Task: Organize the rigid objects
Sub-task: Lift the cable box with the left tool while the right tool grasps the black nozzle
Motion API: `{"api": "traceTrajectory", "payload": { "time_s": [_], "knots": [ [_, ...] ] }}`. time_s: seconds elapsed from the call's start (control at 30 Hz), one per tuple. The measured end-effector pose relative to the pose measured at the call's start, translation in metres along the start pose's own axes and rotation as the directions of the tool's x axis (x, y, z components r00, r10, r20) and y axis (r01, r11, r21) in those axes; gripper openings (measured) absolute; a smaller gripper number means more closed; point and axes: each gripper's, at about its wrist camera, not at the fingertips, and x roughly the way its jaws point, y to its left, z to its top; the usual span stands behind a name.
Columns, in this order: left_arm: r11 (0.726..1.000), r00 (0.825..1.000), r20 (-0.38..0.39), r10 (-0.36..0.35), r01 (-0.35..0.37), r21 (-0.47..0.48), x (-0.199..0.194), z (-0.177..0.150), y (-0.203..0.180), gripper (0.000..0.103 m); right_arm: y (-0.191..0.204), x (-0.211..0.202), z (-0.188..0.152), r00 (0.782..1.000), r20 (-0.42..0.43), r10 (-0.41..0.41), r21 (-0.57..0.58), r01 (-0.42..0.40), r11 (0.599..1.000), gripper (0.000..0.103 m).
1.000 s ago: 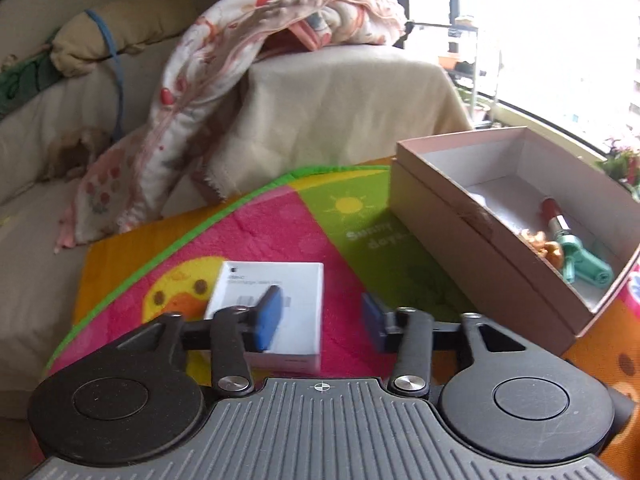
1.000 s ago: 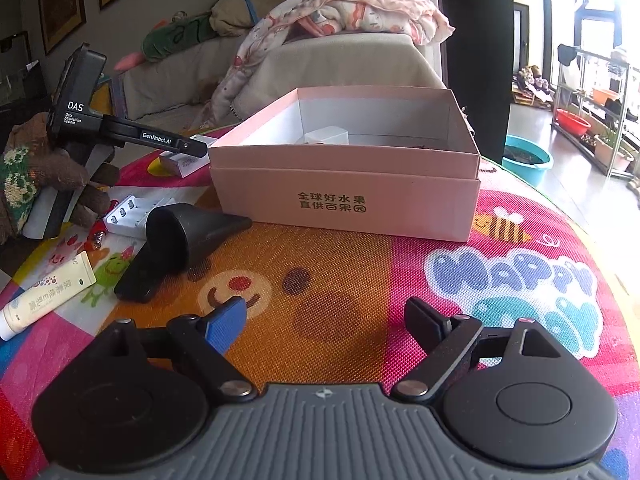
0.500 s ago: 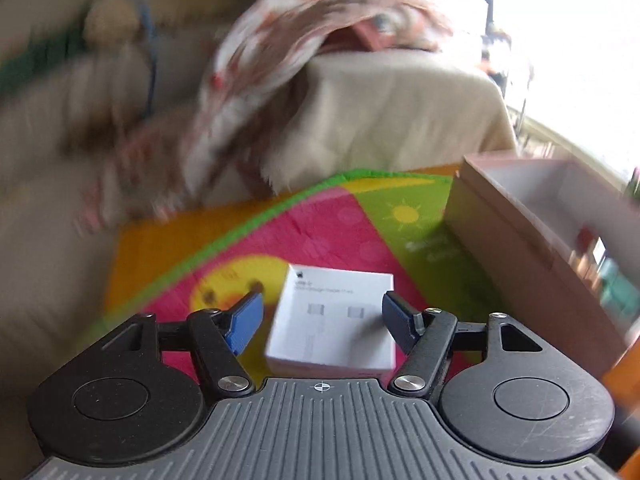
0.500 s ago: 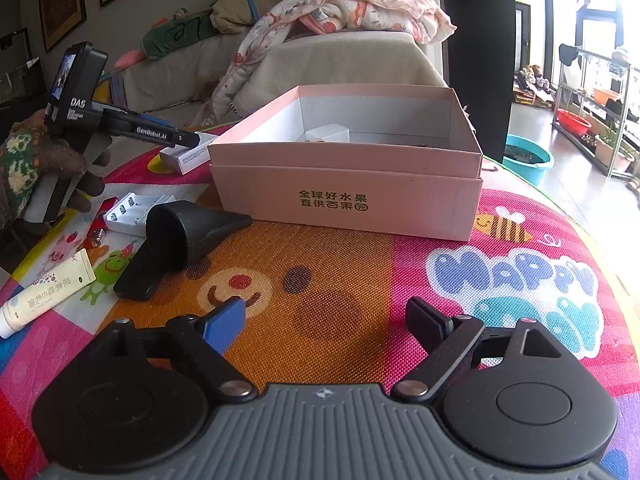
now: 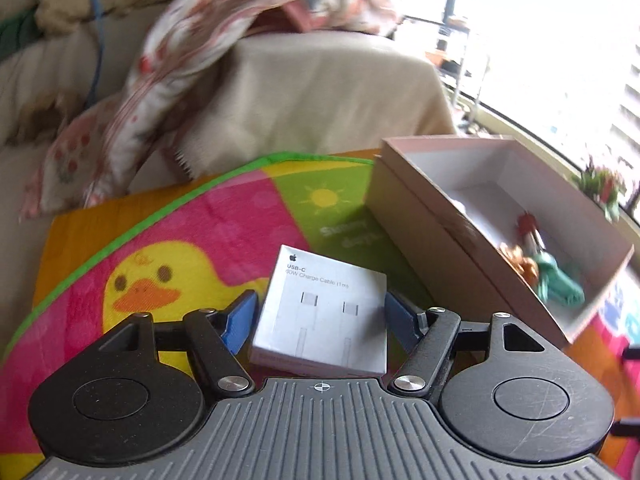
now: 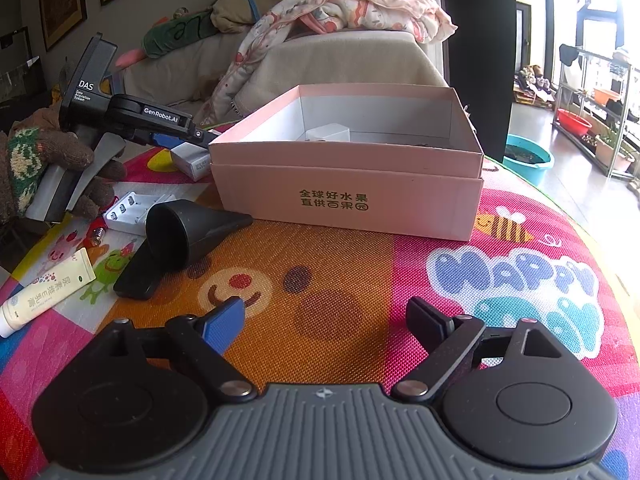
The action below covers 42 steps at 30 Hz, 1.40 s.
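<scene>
Straddling the small white cardboard USB-C cable box [image 5: 324,312], your left gripper [image 5: 320,320] has its blue-padded fingers [image 5: 239,322] spread, one on each side of the box with a thin gap at each pad, so nothing is pinched. That cable box lies flat on the colourful cartoon play mat [image 5: 192,240], beside the yellow duck print. To its right on the mat sits the open pink cardboard box [image 5: 436,236], with a teal plastic piece [image 5: 560,280] and a small orange-brown item [image 5: 520,264] lying inside at its near end; the view is blurred, so finer detail there is lost.

From your right wrist camera, at the far left your gloved left hand [image 6: 36,168] grips the left tool's handle. On the mat near it lie a cream tube [image 6: 44,296], a white battery charger [image 6: 136,208] and a black hair-dryer nozzle [image 6: 188,232], the nozzle's narrow end close to the pink box's front wall. Your right gripper [image 6: 326,320] hovers low over the orange part of the mat, its fingers wide apart and holding nothing, well short of the pink box.
</scene>
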Motion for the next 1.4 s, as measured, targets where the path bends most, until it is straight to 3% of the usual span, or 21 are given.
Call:
{"api": "traceTrajectory", "payload": {
  "time_s": [0.17, 0.33, 0.4, 0.57, 0.73, 0.93, 0.97, 1.0, 1.03, 1.13, 1.2, 1.27, 1.4],
  "knots": [
    [0.996, 0.997, -0.013, -0.070, 0.071, 0.058, -0.009, -0.010, -0.028, 0.075, 0.000, 0.000, 0.000, 1.000, 0.000, 0.000, 0.000, 0.000, 1.000, 0.088],
    [0.990, 0.998, -0.062, -0.027, 0.036, 0.139, -0.013, -0.027, -0.053, 0.076, 0.000, 0.000, 0.000, 1.000, 0.000, 0.000, 0.001, 0.000, 1.000, 0.088],
    [0.985, 0.999, -0.034, 0.001, 0.005, 0.171, -0.022, -0.035, -0.062, 0.077, 0.000, 0.000, 0.000, 1.000, 0.000, 0.000, 0.001, 0.000, 1.000, 0.088],
    [0.997, 0.999, 0.020, -0.034, 0.033, 0.066, -0.054, -0.048, -0.061, 0.076, 0.000, 0.000, 0.000, 1.000, 0.000, 0.001, 0.001, -0.001, 1.000, 0.088],
    [0.992, 0.989, 0.081, -0.125, 0.126, -0.009, -0.096, -0.065, -0.064, 0.076, 0.000, 0.000, 0.000, 1.000, 0.001, 0.000, 0.000, 0.000, 1.000, 0.088],
    [0.988, 0.982, 0.161, -0.097, 0.115, -0.106, -0.153, -0.112, -0.080, 0.075, 0.007, -0.006, -0.002, 0.998, 0.018, 0.057, -0.044, -0.056, 0.997, 0.088],
    [0.987, 0.985, 0.137, -0.104, 0.119, -0.108, -0.156, -0.123, -0.083, 0.072, 0.011, -0.005, -0.002, 0.996, 0.004, 0.088, -0.048, -0.088, 0.995, 0.088],
    [0.990, 0.991, 0.097, -0.095, 0.104, -0.097, -0.158, -0.136, -0.087, 0.035, 0.015, -0.004, -0.002, 0.991, -0.017, 0.130, -0.041, -0.130, 0.991, 0.088],
    [0.994, 0.995, 0.064, -0.072, 0.077, -0.081, -0.159, -0.145, -0.089, 0.016, 0.021, -0.002, -0.002, 0.983, -0.040, 0.179, -0.035, -0.181, 0.983, 0.088],
    [0.993, 0.998, 0.046, -0.035, 0.040, -0.108, -0.173, -0.163, -0.080, 0.020, 0.046, 0.001, 0.001, 0.966, -0.066, 0.250, -0.084, -0.255, 0.963, 0.088],
    [0.990, 0.998, 0.041, -0.037, 0.043, -0.137, -0.176, -0.167, -0.071, 0.023, 0.063, 0.005, 0.003, 0.958, -0.080, 0.275, -0.118, -0.283, 0.952, 0.081],
    [0.990, 0.998, 0.042, -0.051, 0.056, -0.127, -0.176, -0.169, -0.072, 0.024, 0.082, 0.010, 0.007, 0.963, -0.088, 0.256, -0.170, -0.268, 0.948, 0.074],
    [0.995, 0.995, 0.050, -0.085, 0.087, -0.044, -0.176, -0.168, -0.090, 0.024, 0.098, 0.022, 0.014, 0.979, -0.066, 0.191, -0.223, -0.201, 0.954, 0.073]
  ]
}}
